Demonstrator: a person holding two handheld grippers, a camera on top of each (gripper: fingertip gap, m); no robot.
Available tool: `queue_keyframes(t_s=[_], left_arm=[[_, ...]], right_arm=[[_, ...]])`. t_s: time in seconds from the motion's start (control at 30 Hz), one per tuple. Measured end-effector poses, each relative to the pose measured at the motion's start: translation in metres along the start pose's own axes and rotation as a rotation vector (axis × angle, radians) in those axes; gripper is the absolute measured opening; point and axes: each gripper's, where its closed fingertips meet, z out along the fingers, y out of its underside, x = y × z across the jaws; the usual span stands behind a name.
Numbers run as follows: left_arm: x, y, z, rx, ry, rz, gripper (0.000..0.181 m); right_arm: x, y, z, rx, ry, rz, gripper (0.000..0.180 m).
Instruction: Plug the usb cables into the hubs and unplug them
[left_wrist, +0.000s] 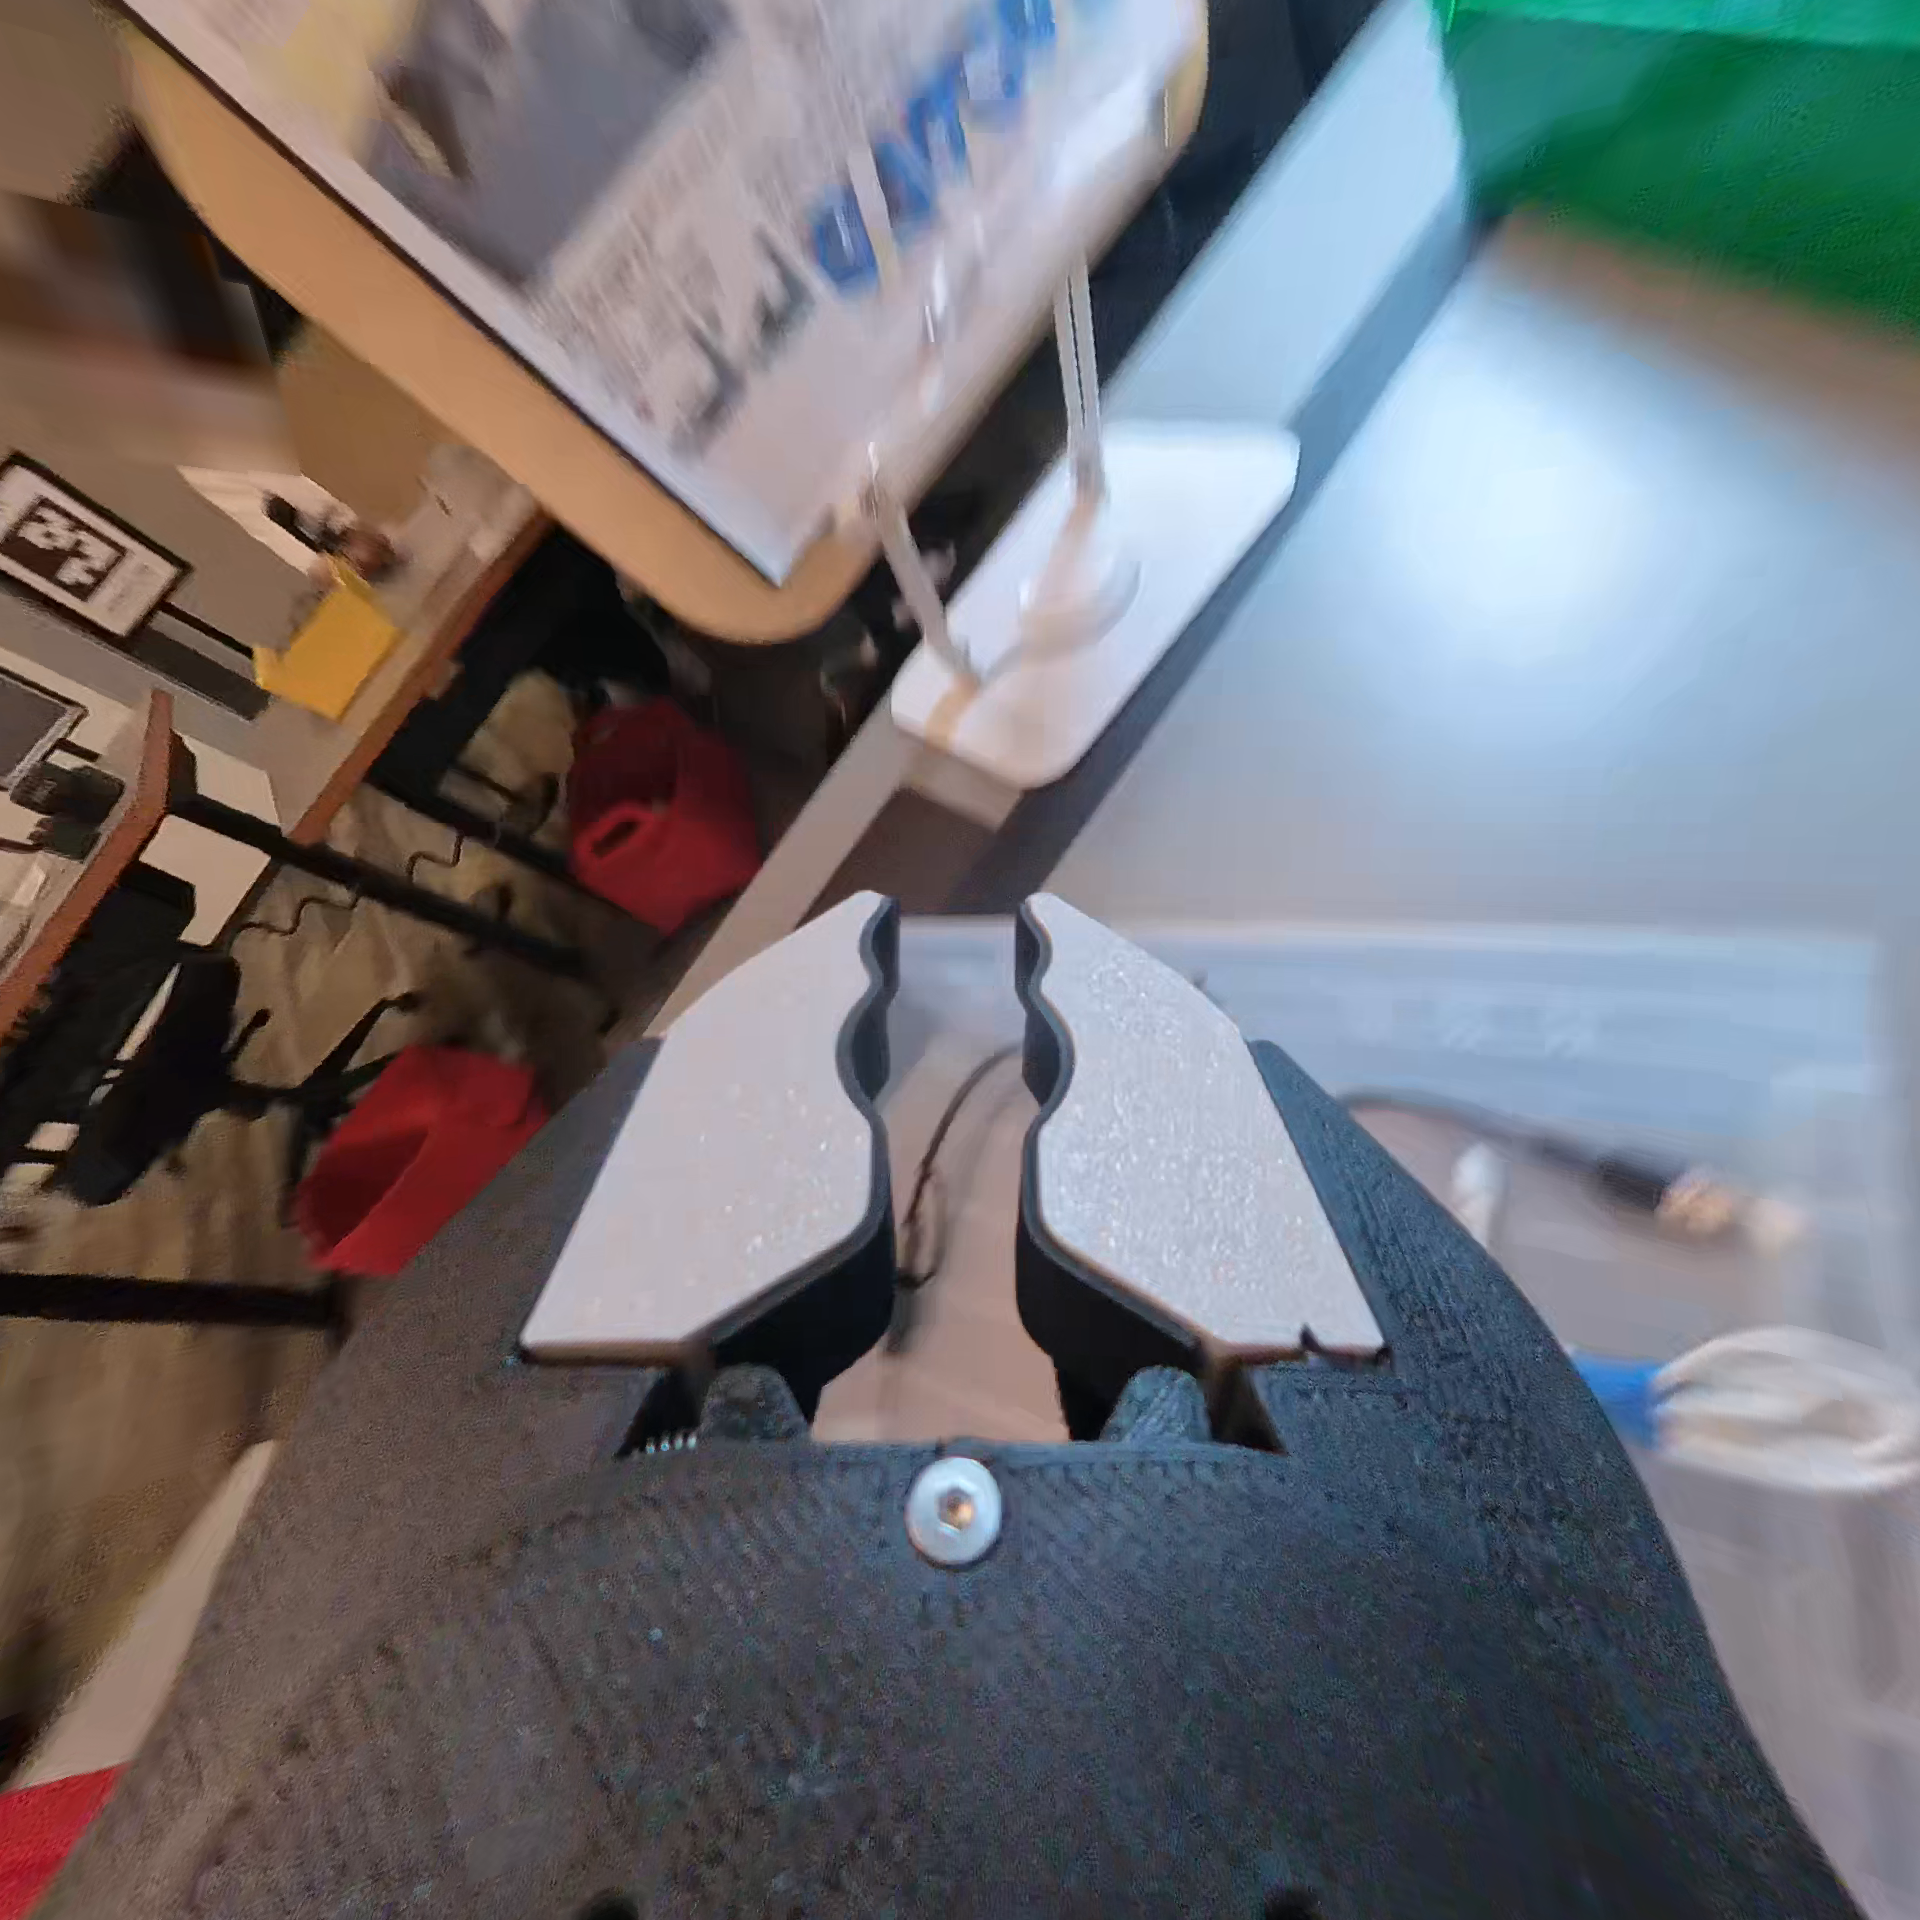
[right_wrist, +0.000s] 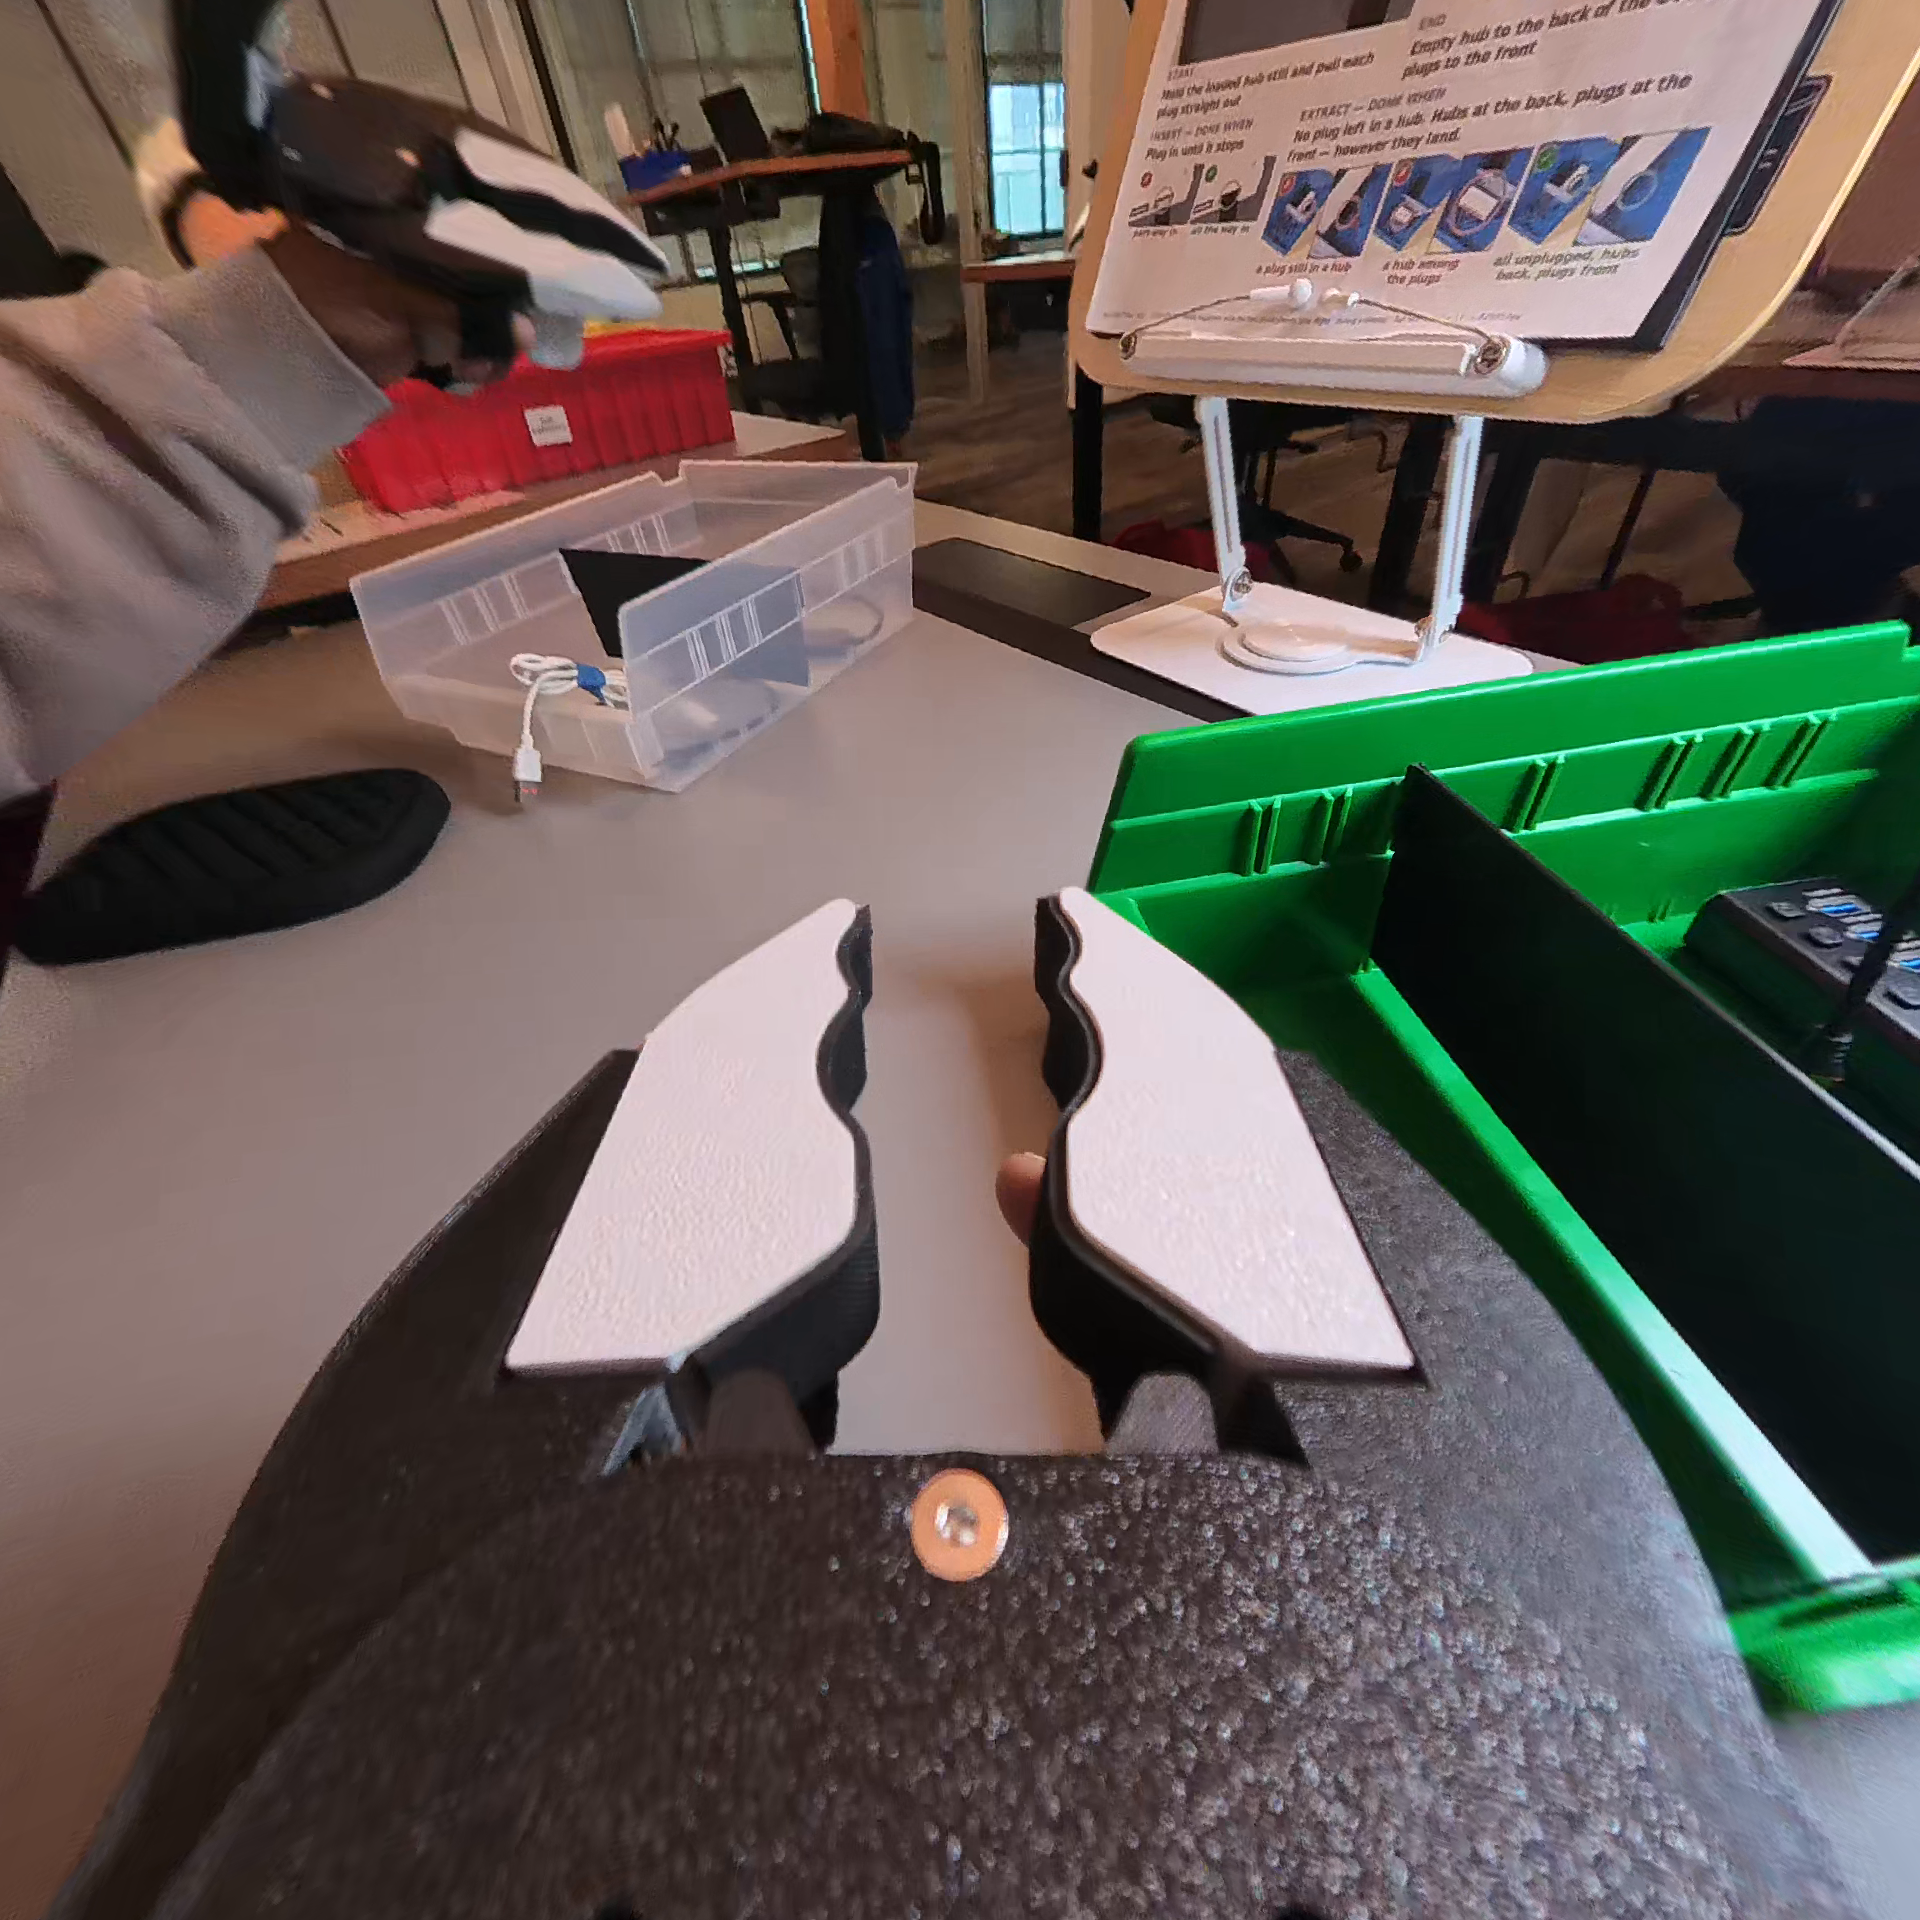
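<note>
White USB cable (right_wrist: 551, 694) — coiled, blue-tied — lies in the clear bin (right_wrist: 665, 582), its plug over the front edge. Black hub (right_wrist: 1813, 935) sits in the green bin (right_wrist: 1455, 790), right of the clear bin. Printed instruction sheet (right_wrist: 1434, 156) on a white stand (right_wrist: 1320, 644) behind. Grey table (right_wrist: 727, 852) bare between bins. Left gripper (right_wrist: 613, 260) raised above the clear bin, right gripper (right_wrist: 951, 935) low — both parted, empty.

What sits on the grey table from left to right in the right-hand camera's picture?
Ribbed black oval pad → clear plastic bin holding a coiled white cable → white stand base under the instruction board → green plastic bin with a black USB hub.
</note>
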Motion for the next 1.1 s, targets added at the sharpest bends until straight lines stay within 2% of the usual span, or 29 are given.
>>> queue_keyframes(t_s=[0.13, 0.23, 0.43, 0.47, 0.5, 0.57, 0.8, 1.1], left_arm=[[-0.012, 0.079, 0.043, -0.313, 0.139, 0.369, 0.025], [-0.006, 0.124, 0.077, -0.47, 0.256, 0.415, 0.029], [0.008, 0.171, 0.125, -0.64, 0.407, 0.511, 0.036], [0.008, 0.177, 0.13, -0.658, 0.412, 0.525, 0.034], [0.007, 0.181, 0.135, -0.664, 0.405, 0.542, 0.02], [0.003, 0.184, 0.143, -0.658, 0.357, 0.606, 0.005], [-0.017, 0.173, 0.125, -0.676, 0.225, 0.63, 0.005], [-0.055, 0.117, 0.066, -0.684, 0.049, 0.692, 0.005]], right_arm=[[-0.002, 0.007, 0.006, 0.009, -0.015, -0.002, 0.029], [-0.008, 0.013, 0.005, -0.001, -0.018, -0.042, 0.029], [-0.003, 0.025, 0.0, -0.013, 0.02, -0.043, 0.029], [-0.002, 0.026, 0.0, -0.014, 0.02, -0.033, 0.028], [0.0, 0.028, 0.0, -0.015, 0.019, -0.024, 0.027], [0.003, 0.031, 0.002, -0.025, 0.018, -0.015, 0.026], [0.001, 0.036, 0.005, -0.045, 0.001, -0.024, 0.025], [-0.012, 0.031, 0.0, -0.029, -0.006, -0.065, 0.022]])
